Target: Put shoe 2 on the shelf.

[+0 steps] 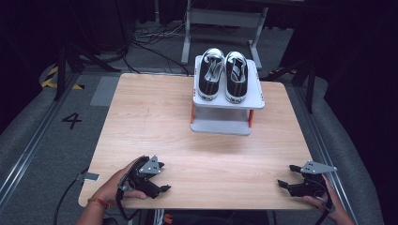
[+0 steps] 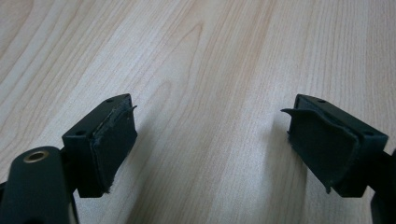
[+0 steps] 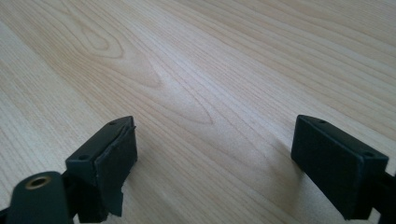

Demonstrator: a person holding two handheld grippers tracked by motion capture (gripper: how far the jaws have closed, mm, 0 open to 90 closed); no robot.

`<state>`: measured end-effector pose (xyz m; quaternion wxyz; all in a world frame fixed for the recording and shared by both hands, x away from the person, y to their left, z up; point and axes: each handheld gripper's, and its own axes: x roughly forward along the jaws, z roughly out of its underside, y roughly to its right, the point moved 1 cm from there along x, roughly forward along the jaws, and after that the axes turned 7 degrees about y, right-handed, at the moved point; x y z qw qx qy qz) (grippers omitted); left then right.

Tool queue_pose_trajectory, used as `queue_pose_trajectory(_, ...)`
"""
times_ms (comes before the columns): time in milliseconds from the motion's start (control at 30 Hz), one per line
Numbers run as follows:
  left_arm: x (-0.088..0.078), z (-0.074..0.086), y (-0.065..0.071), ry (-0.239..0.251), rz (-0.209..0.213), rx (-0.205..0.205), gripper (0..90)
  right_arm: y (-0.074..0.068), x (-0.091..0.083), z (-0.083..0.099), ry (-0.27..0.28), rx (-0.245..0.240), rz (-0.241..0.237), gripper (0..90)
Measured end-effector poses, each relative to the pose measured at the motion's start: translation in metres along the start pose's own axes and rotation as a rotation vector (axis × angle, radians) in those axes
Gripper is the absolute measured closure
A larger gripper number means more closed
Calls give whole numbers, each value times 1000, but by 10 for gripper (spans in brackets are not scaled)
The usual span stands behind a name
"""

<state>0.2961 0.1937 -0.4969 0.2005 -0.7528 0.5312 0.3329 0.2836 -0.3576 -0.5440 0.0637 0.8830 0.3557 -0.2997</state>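
The light wooden table (image 1: 155,122) carries a small two-level grey shelf with orange posts (image 1: 256,101) at its far edge, right of centre. A pair of black canvas shoes with white soles and white laces (image 1: 223,75) stands side by side on the top level of the shelf, toes toward the person. The lower level of the shelf is in shadow and its contents cannot be told.

The left gripper (image 1: 161,177), a black two-jaw tool with a grey three-cornered plate on top, rests near the table's near-left corner, held by the person's left hand (image 1: 117,185). A black cable trails from it over the table's near edge. In the left gripper view its jaws stand wide apart with nothing between them; bare wood grain shows in the gap. The black rubber pads (image 2: 114,144) look worn, with frayed edges.

The right gripper (image 1: 287,176), of the same build, sits near the near-right corner in the person's right hand (image 1: 321,199). In the right gripper view its jaws also stand wide, with bare table surface between them, and hold nothing.

Both grippers lie well apart from the shelf and the shoes, and well apart from each other. Around the table is grey flooring with a painted number 4 (image 1: 72,120).
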Motion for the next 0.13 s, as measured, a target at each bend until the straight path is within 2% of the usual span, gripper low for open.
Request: queue_pose_trajectory(133,0,0,-1,-1,2,2,155,0,0,0,-1,3,0,146)
